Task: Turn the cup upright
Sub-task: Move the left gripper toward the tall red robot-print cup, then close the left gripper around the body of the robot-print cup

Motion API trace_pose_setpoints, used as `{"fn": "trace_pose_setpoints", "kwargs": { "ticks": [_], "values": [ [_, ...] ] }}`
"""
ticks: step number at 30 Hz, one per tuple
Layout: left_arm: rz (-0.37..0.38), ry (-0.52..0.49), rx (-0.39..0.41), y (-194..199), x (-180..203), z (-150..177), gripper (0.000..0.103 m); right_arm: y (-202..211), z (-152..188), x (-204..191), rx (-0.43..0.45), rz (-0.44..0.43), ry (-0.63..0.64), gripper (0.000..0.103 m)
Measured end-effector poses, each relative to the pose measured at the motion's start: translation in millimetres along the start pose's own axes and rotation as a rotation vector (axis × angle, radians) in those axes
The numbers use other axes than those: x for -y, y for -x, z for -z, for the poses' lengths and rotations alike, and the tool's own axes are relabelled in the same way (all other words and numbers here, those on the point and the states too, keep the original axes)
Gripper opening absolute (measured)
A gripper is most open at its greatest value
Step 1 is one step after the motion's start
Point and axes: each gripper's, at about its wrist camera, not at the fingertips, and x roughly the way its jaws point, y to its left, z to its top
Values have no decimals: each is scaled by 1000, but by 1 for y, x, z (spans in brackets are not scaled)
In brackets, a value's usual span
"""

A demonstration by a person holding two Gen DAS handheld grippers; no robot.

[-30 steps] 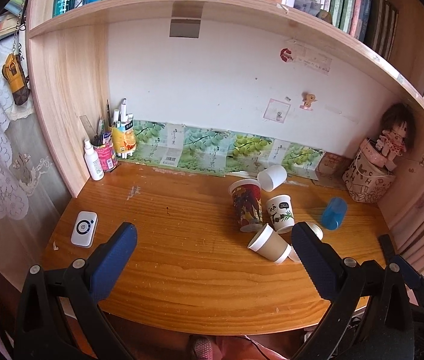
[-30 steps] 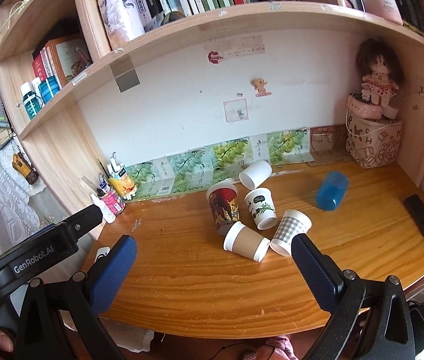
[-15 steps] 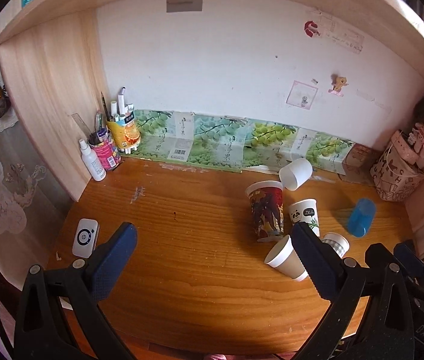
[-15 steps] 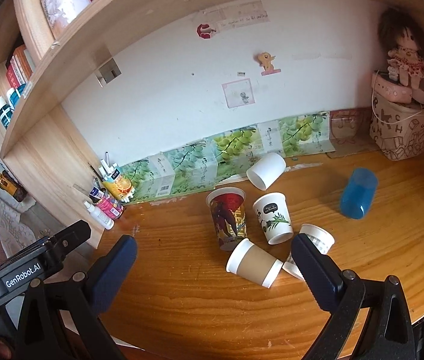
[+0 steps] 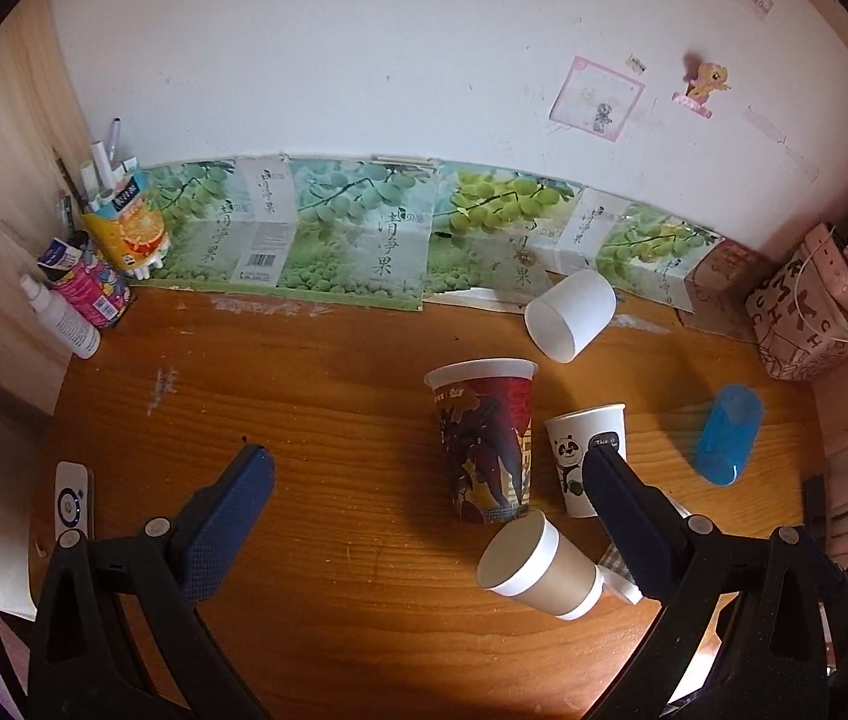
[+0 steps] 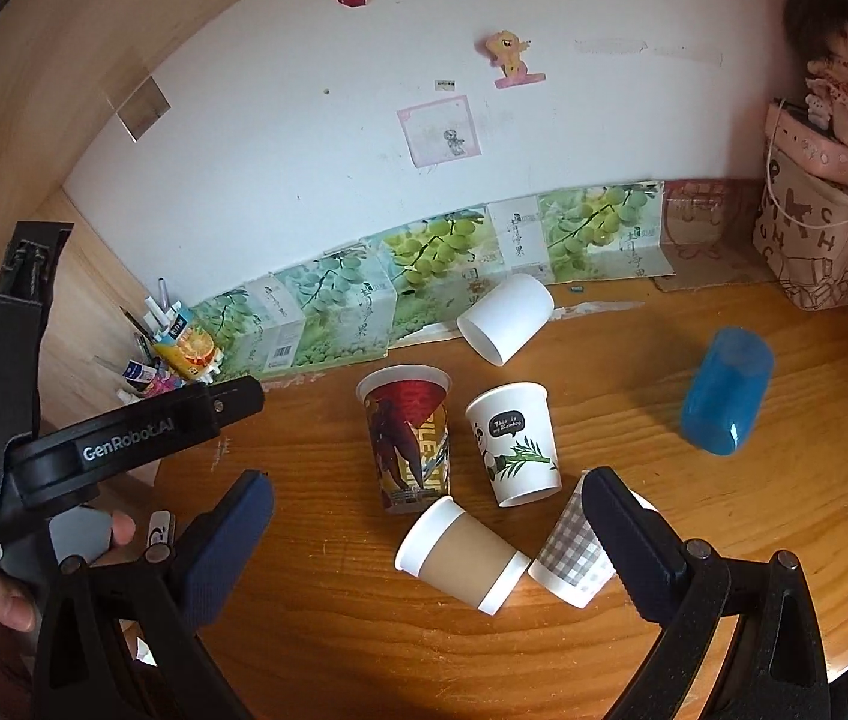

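Several cups are on the wooden desk [image 5: 315,396]. A tall red printed cup [image 5: 487,438] [image 6: 408,438] and a panda cup [image 5: 583,450] [image 6: 514,444] stand upright. A brown-sleeved cup [image 5: 535,573] [image 6: 463,555], a grey checked cup [image 6: 577,552], a plain white cup [image 5: 571,315] [image 6: 505,318] and a blue plastic cup [image 5: 727,435] [image 6: 727,399] lie on their sides. My left gripper [image 5: 424,510] is open and empty, above the desk before the cups. My right gripper [image 6: 427,534] is open and empty, with the brown-sleeved cup between its jaws in view.
Pen holders and a white bottle [image 5: 63,318] stand at the back left. A patterned bag [image 6: 826,240] with a doll sits at the back right. A white device [image 5: 71,501] lies near the front left edge. Green cartons line the back wall [image 5: 327,234].
Both grippers have moved forward and down towards the desk, so the cups look larger and the upper shelf has left view. The cups have not moved.
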Motion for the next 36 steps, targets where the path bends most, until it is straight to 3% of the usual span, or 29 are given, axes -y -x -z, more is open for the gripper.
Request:
{"fn": "trace_pose_setpoints", "kwargs": {
  "ticks": [8,17,29,36],
  "values": [
    [1,18,-115,-54,5,-17,103,-44,-17,17,-59,6,-42,103],
    [-23,31,-216,-109,9,-28,102,-91,-16,39,-176,-56,-162,103],
    [1,37,-304,-152,11,-34,102,-104,-11,59,-209,-51,-300,103],
    [74,94,-343,-164,4,-32,97,-106,-8,64,-216,-50,-339,103]
  ]
}}
